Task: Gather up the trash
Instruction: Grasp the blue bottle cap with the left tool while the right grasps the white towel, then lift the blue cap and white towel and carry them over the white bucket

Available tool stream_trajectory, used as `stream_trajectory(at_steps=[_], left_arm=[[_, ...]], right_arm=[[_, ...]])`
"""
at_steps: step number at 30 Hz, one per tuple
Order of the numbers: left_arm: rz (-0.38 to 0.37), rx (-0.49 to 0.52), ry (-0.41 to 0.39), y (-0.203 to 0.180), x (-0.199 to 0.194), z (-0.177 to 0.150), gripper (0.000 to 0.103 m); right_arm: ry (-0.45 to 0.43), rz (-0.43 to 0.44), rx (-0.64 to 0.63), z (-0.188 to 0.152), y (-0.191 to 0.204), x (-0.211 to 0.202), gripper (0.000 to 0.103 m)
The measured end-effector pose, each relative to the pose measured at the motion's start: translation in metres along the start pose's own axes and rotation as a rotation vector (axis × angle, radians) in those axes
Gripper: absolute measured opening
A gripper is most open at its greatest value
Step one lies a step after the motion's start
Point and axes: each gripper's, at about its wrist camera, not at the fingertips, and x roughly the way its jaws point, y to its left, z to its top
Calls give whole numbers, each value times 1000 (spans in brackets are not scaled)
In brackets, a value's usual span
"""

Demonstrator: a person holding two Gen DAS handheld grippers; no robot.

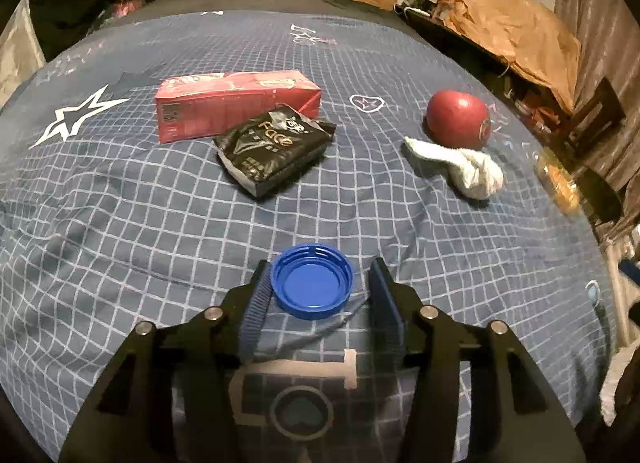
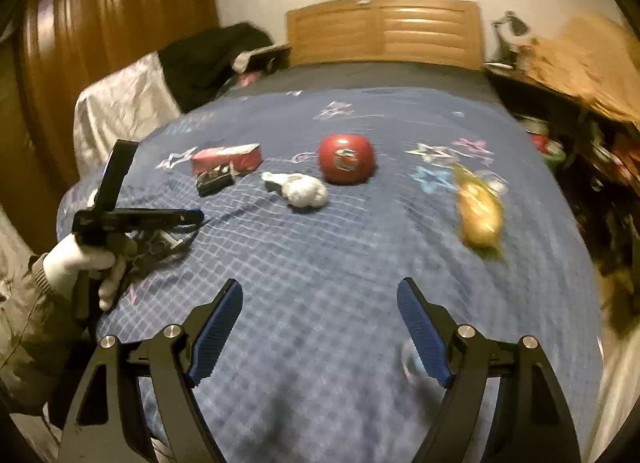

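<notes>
- The left gripper [image 1: 318, 279] points down at the bed [image 1: 120, 203], near its foot edge, and a blue cap [image 1: 312, 281] lies open side up between its fingers.
- The left pad [image 1: 256, 303] touches the rim of the cap; the right pad stands just beside it with a small gap, so the cap is not clamped.
- A gloved hand [image 2: 80, 259] holds the left gripper, seen in the right wrist view at the left edge of the bed.
- The right gripper [image 2: 320, 327] hangs over the foot end with its fingers wide apart and nothing between them.
- In the middle of the bed a red box [image 1: 236, 103] lies with a black packet [image 1: 276, 151] leaning on its front.
- To the right are a red ball [image 1: 456, 119] and a white cloth [image 1: 468, 167] just in front of it.
- A yellow wrapper [image 2: 478, 211], blurred, lies near the right edge.
</notes>
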Motion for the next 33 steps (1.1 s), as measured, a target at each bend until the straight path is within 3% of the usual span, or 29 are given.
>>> stream_trajectory(at_steps=[2, 6, 13, 17, 20, 24, 33], left_arm=[[-11, -8, -4, 1, 1, 2, 49], [-20, -39, -15, 7, 2, 2, 38], [-8, -25, -20, 7, 2, 0, 38], [-1, -21, -20, 7, 3, 1, 38], [5, -16, -20, 5, 3, 1, 38], [14, -10, -29, 3, 1, 1, 38], [31, 3, -115, -7, -23, -6, 38]], right_arm=[[24, 14, -36, 19, 7, 25, 80], [85, 16, -75, 57, 17, 83, 80], [183, -3, -128, 95, 34, 172, 80], [210, -39, -127, 104, 38, 204, 79], [232, -43, -125, 101, 42, 219, 65], [211, -80, -117, 94, 45, 219, 42], [64, -78, -8, 60, 42, 144, 39]])
